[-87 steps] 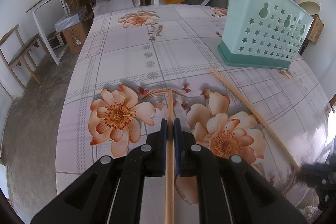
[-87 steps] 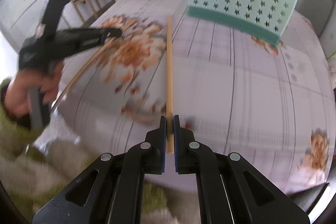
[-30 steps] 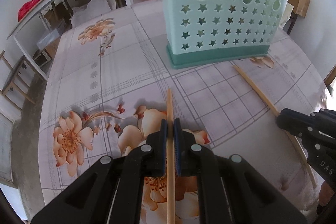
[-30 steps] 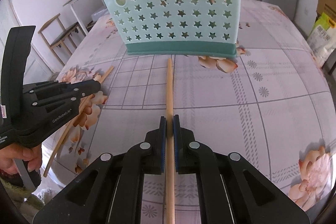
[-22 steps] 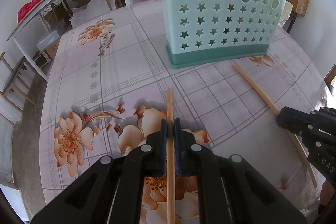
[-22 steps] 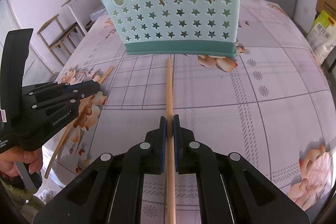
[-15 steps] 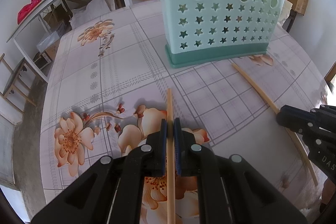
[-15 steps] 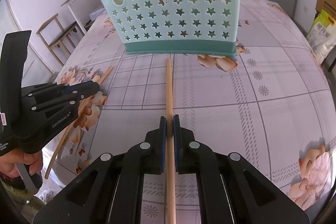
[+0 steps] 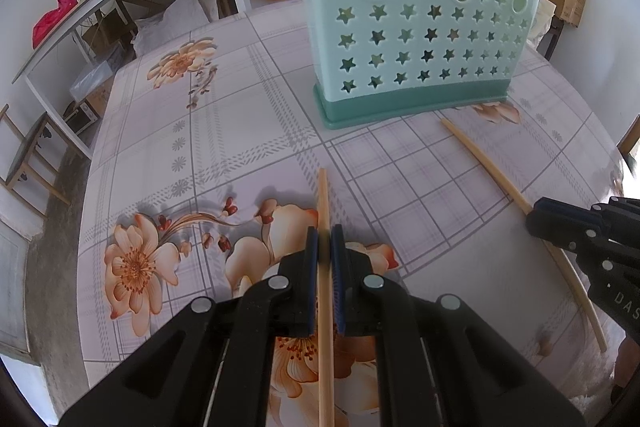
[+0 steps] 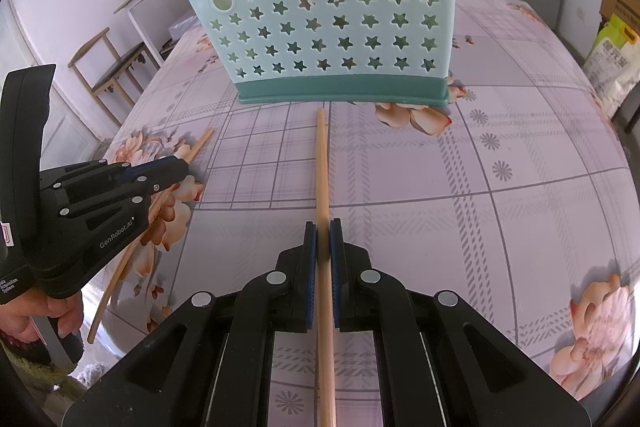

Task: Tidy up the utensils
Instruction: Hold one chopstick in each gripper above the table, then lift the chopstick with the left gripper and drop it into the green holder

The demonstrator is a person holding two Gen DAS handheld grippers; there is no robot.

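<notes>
1. In the left wrist view, the left gripper (image 9: pixel 324 239) sits at 6 o'clock, its jaws pressed together on a wooden chopstick (image 9: pixel 323 219) that runs straight up the middle of the frame toward 12 o'clock.
2. That chopstick's far tip ends over the floral tablecloth (image 9: pixel 224 131), well short of the teal utensil holder (image 9: pixel 420 39), which stands upright at about 1 o'clock.
3. The holder's wall is pierced with star-shaped holes and three gourd-shaped openings, above a darker green base.
4. At 3 o'clock in the same view, the right gripper (image 9: pixel 534 217) pinches a second chopstick (image 9: pixel 484 163), whose free end points toward the holder's base at about 2 o'clock.
5. In the right wrist view, the right gripper (image 10: pixel 323 239) at 6 o'clock is clamped on its chopstick (image 10: pixel 321 163), whose tip lies just beside the holder (image 10: pixel 332 19) at 12 o'clock; whether it touches the base cannot be told.
6. Handles of utensils stick out above the holder's rim near 11 o'clock, too cropped to identify.
7. At 9 o'clock the left gripper (image 10: pixel 182 165) appears with its chopstick (image 10: pixel 198 145), a person's hand (image 10: pixel 44 319) gripping the handle at 8 o'clock.
8. Both chopsticks are tilted downward toward the tablecloth (image 10: pixel 520 147).
</notes>
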